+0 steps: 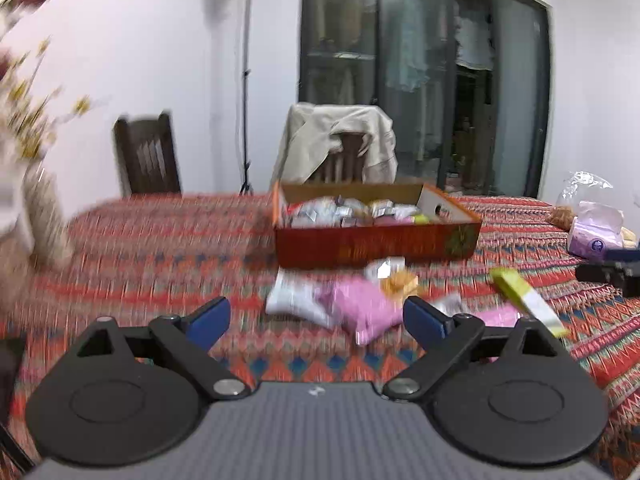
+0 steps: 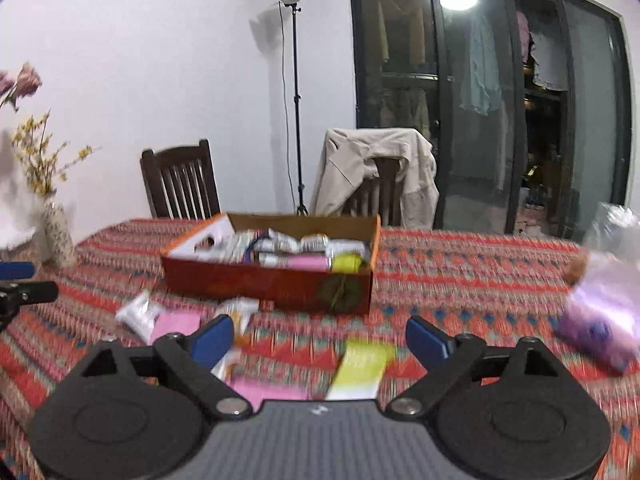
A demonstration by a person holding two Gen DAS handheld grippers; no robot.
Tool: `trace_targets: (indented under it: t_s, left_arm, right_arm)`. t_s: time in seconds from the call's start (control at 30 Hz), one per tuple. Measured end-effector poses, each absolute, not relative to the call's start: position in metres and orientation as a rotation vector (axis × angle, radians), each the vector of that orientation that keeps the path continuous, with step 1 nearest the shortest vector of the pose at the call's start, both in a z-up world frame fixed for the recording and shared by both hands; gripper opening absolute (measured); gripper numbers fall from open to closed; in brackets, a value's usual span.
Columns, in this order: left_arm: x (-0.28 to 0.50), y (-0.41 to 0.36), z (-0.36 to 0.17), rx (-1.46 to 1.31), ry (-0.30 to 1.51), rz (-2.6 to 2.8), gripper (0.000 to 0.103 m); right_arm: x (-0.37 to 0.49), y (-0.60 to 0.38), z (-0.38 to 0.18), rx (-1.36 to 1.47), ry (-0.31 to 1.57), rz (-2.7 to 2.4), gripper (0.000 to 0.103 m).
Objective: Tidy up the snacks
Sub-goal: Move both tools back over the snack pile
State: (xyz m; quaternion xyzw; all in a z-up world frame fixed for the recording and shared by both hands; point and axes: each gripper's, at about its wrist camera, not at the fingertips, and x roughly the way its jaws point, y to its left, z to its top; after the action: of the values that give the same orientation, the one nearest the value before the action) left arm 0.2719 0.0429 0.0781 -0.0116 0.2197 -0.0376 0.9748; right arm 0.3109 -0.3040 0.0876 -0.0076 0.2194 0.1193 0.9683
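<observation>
Both hand-held grippers hovered over the near edge of the counter [image 2: 460,264] with their blue fingers spread wide and nothing between them. The left hand-held gripper [image 1: 316,320] faced a loose cluster of snacks lying just in front of the red box [image 1: 376,240]: a pink packet [image 1: 366,308], a white packet [image 1: 294,296] to its left and a small orange-and-white one [image 1: 396,280] behind it, closer to the box. The pink packet lay straight ahead of that gripper's open gap, so the left hand looked the better placed for it.

The right hand-held gripper [image 2: 320,340] had the yellow-green box [image 2: 362,364] directly ahead between its fingers, its long axis running roughly away from the gripper toward the red box [image 2: 272,280]. In the left view the same yellow-green box [image 1: 524,296] lay off to the right, slanted.

The red box, already holding many snacks, sat toward the far edge of the counter beyond both piles. Motion blur smeared the packets, so labels and exact outlines were unreadable, and the near end of the yellow-green box was cut off by the gripper body.
</observation>
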Motion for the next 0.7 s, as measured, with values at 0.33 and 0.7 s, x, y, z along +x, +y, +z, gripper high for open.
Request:
trace_targets:
  t_s: [0.33, 0.7]
  left_arm:
    - [0.234, 0.047, 0.02, -0.028, 0.639, -0.045, 0.095]
    - [0.242, 0.045, 0.02, -0.004, 0.633, -0.067, 0.095]
  right_arm:
    - [0.241, -0.289, 0.027, 0.001, 0.585, 0.213, 0.094]
    - [0.238, -0.282, 0.02, 0.012, 0.584, 0.206, 0.094]
